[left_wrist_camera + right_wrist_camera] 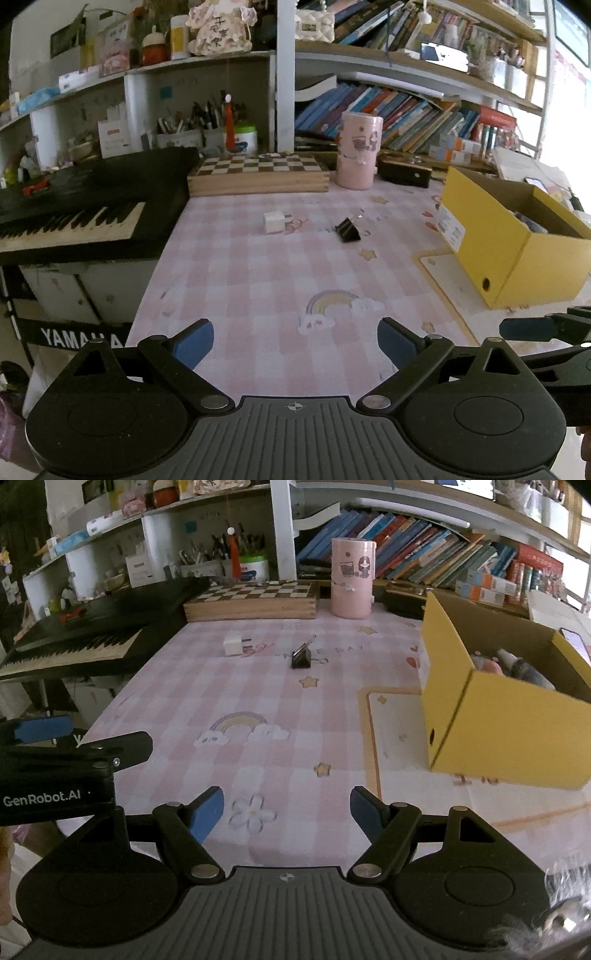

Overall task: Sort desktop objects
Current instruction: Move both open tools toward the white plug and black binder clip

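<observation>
Pink checked cloth covers the table, where two small items lie loose near the middle of its far half: a white plug adapter and, just to its right and apart from it, a black binder clip with one wire handle raised. Along the table's right edge stands an open yellow cardboard box, already holding several objects that are too blurred to name. At the far edge, a wooden chessboard box sits beside a pink cylindrical container printed with cartoon figures; a dark case lies just right of the container. A black Yamaha keyboard runs along the table's left edge.

Both handheld tools hover over the near edge, neither touching anything. The left gripper has its blue-padded fingers spread wide apart with only tablecloth between them, above a rainbow print. The right gripper likewise holds its jaws well apart and empty, nearer the box. From the right wrist view, the adapter and clip lie well ahead, the box to the right. Crowded bookshelves rise behind the table.
</observation>
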`<state>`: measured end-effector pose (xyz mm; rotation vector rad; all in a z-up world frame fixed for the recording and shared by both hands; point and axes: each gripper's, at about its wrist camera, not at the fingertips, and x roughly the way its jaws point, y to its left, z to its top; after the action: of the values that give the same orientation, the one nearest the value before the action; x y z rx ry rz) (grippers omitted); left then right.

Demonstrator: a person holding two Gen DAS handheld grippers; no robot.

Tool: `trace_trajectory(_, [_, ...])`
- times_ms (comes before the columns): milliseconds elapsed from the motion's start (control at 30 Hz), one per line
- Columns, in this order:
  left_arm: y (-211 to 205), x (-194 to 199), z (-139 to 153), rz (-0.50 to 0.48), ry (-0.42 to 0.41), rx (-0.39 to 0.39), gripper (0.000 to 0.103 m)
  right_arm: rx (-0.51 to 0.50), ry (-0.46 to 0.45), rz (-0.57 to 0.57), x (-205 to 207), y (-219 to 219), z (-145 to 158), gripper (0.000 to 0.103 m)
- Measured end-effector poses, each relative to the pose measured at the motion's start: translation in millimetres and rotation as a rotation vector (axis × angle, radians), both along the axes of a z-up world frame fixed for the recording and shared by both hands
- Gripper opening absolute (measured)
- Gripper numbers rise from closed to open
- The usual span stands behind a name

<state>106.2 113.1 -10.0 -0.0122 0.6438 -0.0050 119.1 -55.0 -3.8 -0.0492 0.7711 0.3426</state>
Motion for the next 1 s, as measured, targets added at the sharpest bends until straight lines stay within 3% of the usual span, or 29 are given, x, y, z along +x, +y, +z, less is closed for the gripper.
trace_trajectory(500, [-0.9,96.0,3.5,0.093,-0.011,0.0,0.097,0.007,-0.027,0.04,98.5,7.3,-6.3,0.073])
trace_trajectory(1000, [11.3,185.9,-20.2,0.189,0.06,-0.04,0.092,-0.05,-0.077,0.076,188.5,36.9,-32.0,0.068])
